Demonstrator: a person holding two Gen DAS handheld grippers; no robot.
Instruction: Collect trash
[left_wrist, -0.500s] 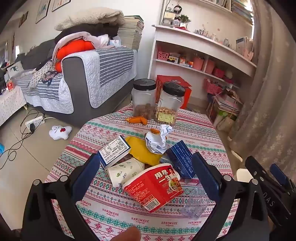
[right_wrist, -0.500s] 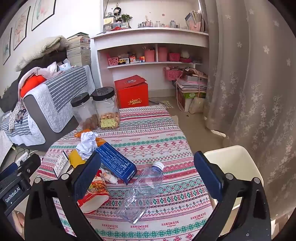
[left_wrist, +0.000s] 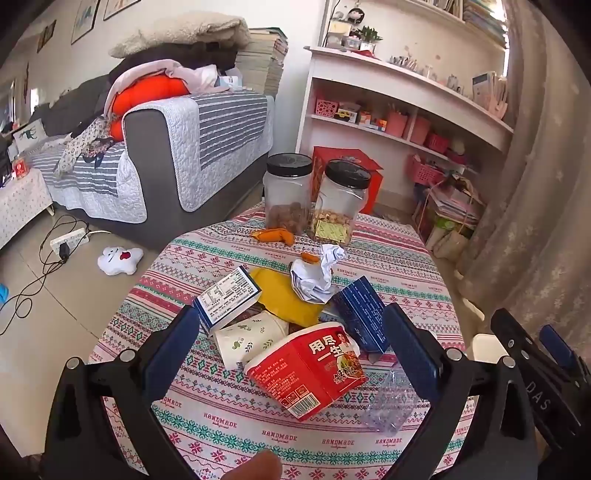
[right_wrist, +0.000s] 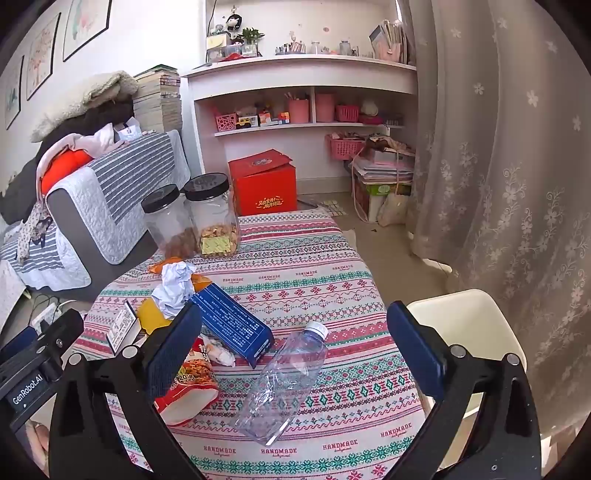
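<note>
Both tools hover above the worktop (right_wrist: 325, 258), which wears a patterned cloth, each angled down at the trash pile. Left tool (left_wrist: 295, 354) spread wide, nothing gripped; one red noodle cup (left_wrist: 306, 369) lies on its side between the fingers' line of sight, not touched. Right tool (right_wrist: 295, 350) also spread wide, empty; one clear plastic bottle (right_wrist: 280, 384) lies on its side below it, white cap pointing away. Trash count: one noodle cup, one bottle, one crumpled white paper ball (left_wrist: 317, 273), two blue cartons, the long one (right_wrist: 232, 321) beside the bottle and a shorter one (left_wrist: 227, 295) with a white label face, one paper cup (left_wrist: 251, 339) with leaf print tipped over, one yellow flat piece (left_wrist: 284, 295) under the paper ball, two orange peel bits (left_wrist: 275, 236). All clustered on the near left part of the worktop. Two black-lidded jars (left_wrist: 314, 199) stand upright at the far edge, touching each other. One white bin (right_wrist: 465, 325) sits just beside the worktop on the right.
</note>
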